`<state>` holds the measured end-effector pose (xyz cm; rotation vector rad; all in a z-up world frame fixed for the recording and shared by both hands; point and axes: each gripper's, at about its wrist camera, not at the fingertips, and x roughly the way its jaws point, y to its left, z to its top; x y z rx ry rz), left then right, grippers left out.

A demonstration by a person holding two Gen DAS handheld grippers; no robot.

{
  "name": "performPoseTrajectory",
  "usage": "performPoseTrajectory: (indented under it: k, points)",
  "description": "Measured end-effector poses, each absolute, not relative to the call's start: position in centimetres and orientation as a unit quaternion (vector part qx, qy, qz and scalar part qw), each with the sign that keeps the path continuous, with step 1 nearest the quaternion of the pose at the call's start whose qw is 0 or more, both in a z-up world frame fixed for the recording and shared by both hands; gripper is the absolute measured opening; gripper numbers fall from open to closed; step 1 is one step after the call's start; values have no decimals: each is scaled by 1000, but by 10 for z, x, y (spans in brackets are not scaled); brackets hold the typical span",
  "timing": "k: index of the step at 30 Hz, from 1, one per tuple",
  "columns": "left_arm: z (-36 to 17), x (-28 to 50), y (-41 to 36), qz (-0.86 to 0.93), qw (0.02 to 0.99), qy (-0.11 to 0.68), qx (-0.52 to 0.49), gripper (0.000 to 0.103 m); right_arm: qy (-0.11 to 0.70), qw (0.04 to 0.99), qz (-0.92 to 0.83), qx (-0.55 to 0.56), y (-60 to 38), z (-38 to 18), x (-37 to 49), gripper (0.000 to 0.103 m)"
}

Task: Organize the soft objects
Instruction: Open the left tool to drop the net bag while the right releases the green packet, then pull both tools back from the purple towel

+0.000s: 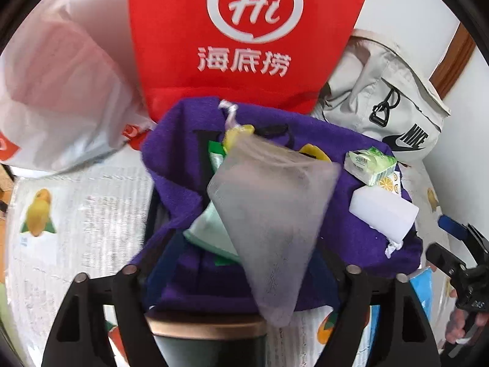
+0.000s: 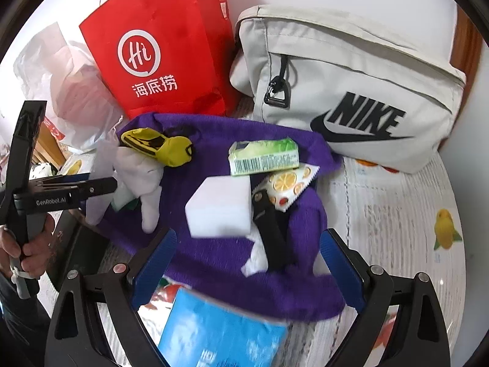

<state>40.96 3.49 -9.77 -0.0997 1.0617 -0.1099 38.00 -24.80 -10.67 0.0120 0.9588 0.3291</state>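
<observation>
A purple cloth [image 1: 183,189] is spread on the table with soft things on it. A translucent grey pouch [image 1: 269,214], blurred, hangs between the wide-apart fingers of my left gripper [image 1: 244,263]; the pads do not press on it. In the right wrist view the same left gripper [image 2: 113,183] points at that pale pouch [image 2: 137,177]. My right gripper [image 2: 247,263] stands open over the cloth [image 2: 214,263], holding nothing. Ahead of it lie a white sponge block [image 2: 218,208], a green tissue pack [image 2: 264,156], a lemon-print packet [image 2: 290,186] and a yellow item [image 2: 159,146].
A red paper bag [image 2: 159,46], a pale Nike bag [image 2: 351,85] and a white plastic bag [image 2: 61,70] stand behind the cloth. A blue pack [image 2: 223,333] lies under the right gripper. A dark gold-rimmed cup [image 1: 207,333] sits below the left gripper. A fruit-print tablecloth [image 2: 397,214] covers the table.
</observation>
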Motion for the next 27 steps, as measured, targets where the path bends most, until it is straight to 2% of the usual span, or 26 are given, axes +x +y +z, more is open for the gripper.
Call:
performPoseTrajectory:
  k: [6,21,27]
  points:
    - [-72,397,32,-59,872,483,-53,92,451,878,159,13,-248,-96,354,94]
    - [-26,303,11,-49,887,459,-13,92,423,891,162,8,-238,-68,278,94]
    - [-16,251,29,-35,890,454,-35,92,415,896,157,20,-239,-57,238,94]
